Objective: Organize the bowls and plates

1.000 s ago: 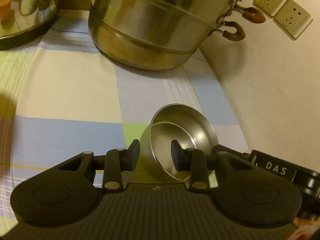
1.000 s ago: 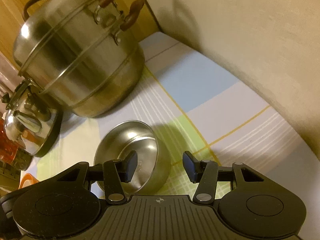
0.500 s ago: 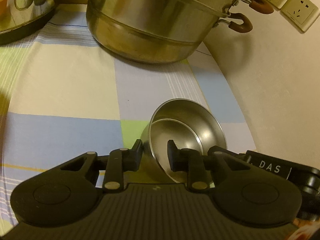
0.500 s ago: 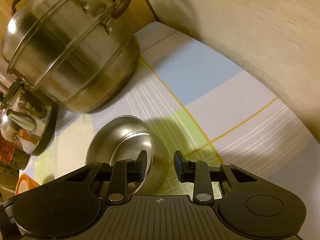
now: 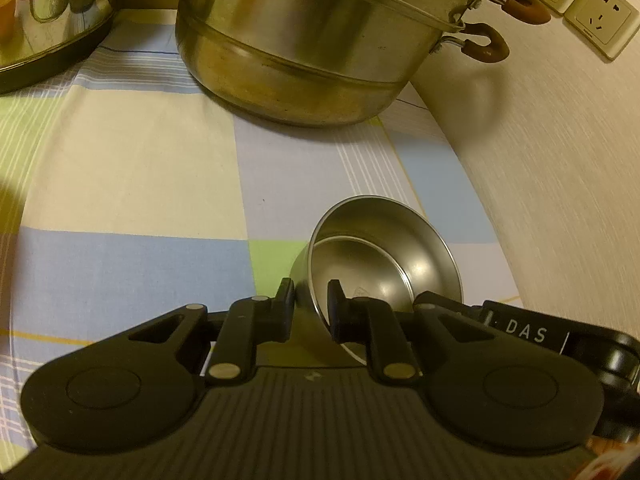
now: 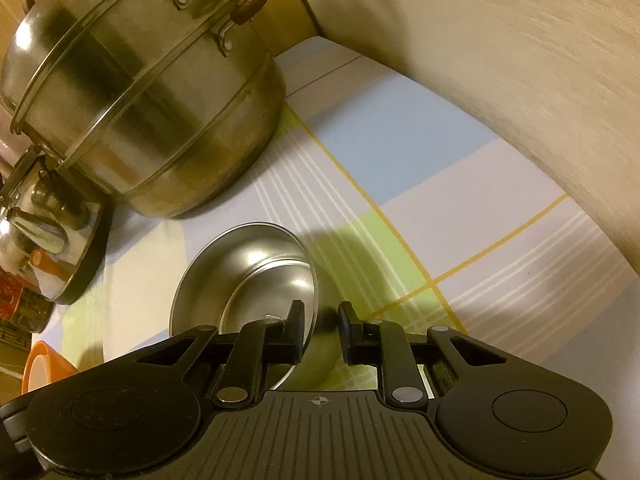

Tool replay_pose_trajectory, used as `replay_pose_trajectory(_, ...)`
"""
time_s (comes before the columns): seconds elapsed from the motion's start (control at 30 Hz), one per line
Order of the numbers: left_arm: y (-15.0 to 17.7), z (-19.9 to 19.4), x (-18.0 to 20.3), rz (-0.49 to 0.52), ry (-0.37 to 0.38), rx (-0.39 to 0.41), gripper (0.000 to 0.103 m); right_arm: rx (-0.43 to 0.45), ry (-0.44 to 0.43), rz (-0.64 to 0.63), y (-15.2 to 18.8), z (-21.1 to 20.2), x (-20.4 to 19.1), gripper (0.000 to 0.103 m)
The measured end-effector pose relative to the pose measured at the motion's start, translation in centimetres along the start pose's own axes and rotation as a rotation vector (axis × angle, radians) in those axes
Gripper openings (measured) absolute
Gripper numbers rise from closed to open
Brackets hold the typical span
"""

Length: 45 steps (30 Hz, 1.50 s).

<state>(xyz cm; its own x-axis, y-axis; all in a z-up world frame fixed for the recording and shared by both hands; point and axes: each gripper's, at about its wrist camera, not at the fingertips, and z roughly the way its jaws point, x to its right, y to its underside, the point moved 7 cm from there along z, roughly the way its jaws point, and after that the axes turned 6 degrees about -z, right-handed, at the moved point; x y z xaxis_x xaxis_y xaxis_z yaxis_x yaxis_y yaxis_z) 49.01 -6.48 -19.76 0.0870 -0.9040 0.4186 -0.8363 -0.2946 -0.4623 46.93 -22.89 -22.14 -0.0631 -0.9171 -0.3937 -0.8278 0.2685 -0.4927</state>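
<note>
A small steel bowl (image 5: pixel 384 256) sits tilted on the checked tablecloth (image 5: pixel 132 184), close to the wall. My left gripper (image 5: pixel 310 300) is shut on the bowl's near-left rim, one finger outside and one inside. In the right wrist view the same bowl (image 6: pixel 248 276) lies at lower centre. My right gripper (image 6: pixel 322 320) straddles its opposite rim, the left finger inside and the right one outside. Its jaws are closing, and a thin gap still shows beside the wall. The right gripper's black body (image 5: pixel 560 340) peeks in behind the bowl in the left wrist view.
A big two-tier steel pot (image 5: pixel 320 40) with brown handles stands behind the bowl, with a shiny kettle (image 5: pixel 48 20) to its left. A pale wall (image 5: pixel 560 168) with two sockets (image 5: pixel 576 4) runs along the right. An orange bowl (image 6: pixel 40 364) sits at the left edge.
Both grippers' jaws have narrowed around the bowl's rim, the left pair down onto it. The bowl now sits a little more tilted. Neither hand has shifted much.
</note>
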Motion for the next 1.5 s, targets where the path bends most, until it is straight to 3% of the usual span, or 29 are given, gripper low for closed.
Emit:
replay_pose_trajectory(0.7,0.8,-2.7,-1.4,-0.021,-0.008,0.014,0.011,0.001,-0.022,-0.066,-0.1,-1.2,-1.9,0.013)
replay_pose_trajectory(1.5,-0.6,-10.6,-3.8,-0.036,-0.028,0.157,0.012,0.076,-0.103,-0.153,-0.4,-4.4,-8.8,0.01)
